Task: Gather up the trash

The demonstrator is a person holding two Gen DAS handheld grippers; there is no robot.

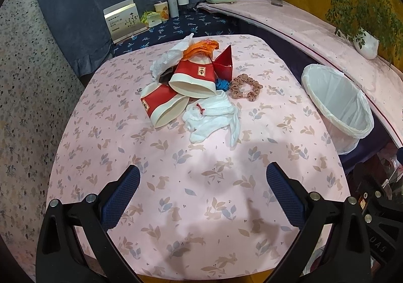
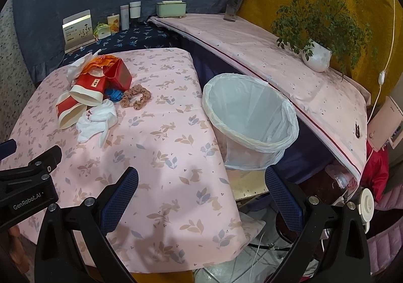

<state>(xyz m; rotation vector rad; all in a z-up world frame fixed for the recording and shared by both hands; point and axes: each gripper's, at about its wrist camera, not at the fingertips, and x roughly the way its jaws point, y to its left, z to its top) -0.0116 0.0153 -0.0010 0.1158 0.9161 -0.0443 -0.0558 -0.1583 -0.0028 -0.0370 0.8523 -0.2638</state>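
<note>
While both grippers hang back with nothing in them, the whole trash pile is untouched. Left gripper (image 1: 202, 187) has its jaws spread wide and empty, over bare cloth on the near side of the pile. Right gripper (image 2: 201, 189) is likewise spread wide and empty, straddling the surface (image 2: 176, 131) edge, with the bin (image 2: 252, 116) just beyond it.

Landmark = bin. It's lined with a white bag, looks empty, and sits just off the surface's edge, lower than the top.

Pile, all well apart from the bin toward the far side of the surface:
- two red-and-cream paper cups (image 1: 194, 76) on their sides, overlapping
- red paper box (image 1: 224, 63) touching the upper cup on the bin side
- orange wrapper (image 1: 201, 47) and crumpled clear plastic (image 1: 166, 58) behind the cups
- white crumpled cloth or tissue (image 1: 214, 116) on the near side of the pile; can't tell which
- blue scrap (image 1: 223, 84) and tan scrunchie (image 1: 246, 86), the closest items to the bin

Risks, my read:
- The scrunchie probably isn't trash. It touches the blue scrap, so a sloppy grab takes both.
- The cups are overlapping and lying down. Pinching one on the rim could roll or drag the other, maybe off the surface.
- Thin cup walls crush and slip under a hard squeeze.
- The bin liner rim is loose. A gripper clipping it on release could pull the bag in.
- The bin is below surface level, so a release from too far back drops short onto the floor.
- The plastic film is light and may cling to the pad.
</note>
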